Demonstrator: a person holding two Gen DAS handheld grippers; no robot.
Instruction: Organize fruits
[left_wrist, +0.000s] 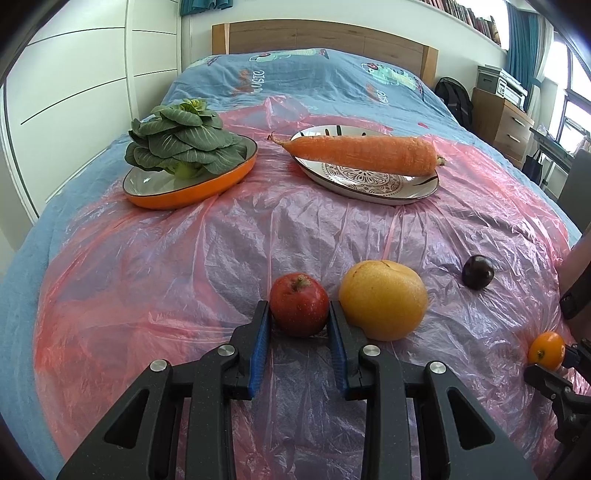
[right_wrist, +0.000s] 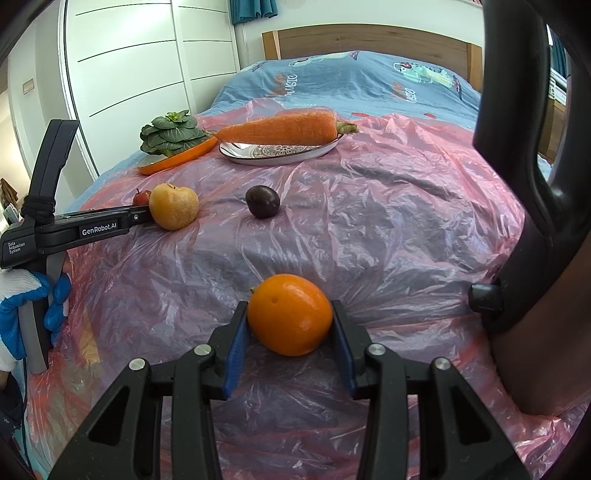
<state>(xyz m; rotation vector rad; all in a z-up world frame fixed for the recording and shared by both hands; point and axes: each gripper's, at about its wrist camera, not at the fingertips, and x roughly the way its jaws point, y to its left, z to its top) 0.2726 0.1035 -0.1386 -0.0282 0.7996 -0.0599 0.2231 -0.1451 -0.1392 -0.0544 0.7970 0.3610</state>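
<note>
Sheet (left_wrist: 295, 229): thin pink plastic, crinkled, glossy.
Bedspread (left_wrist: 295, 74): blue printed cloth, matt.
Headboard (left_wrist: 317, 35): wood, smooth.
Orange dish (left_wrist: 155, 201): glazed, probably ceramic.
Hand-held gripper (left_wrist: 299, 317): matt black plastic, ribbed blue pads, metal pins.

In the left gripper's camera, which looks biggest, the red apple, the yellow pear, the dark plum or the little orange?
Largest to smallest as they look:
1. yellow pear
2. red apple
3. dark plum and little orange: these look about alike, and the orange sits at the stretched edge of the view, so I won't rank them.
</note>
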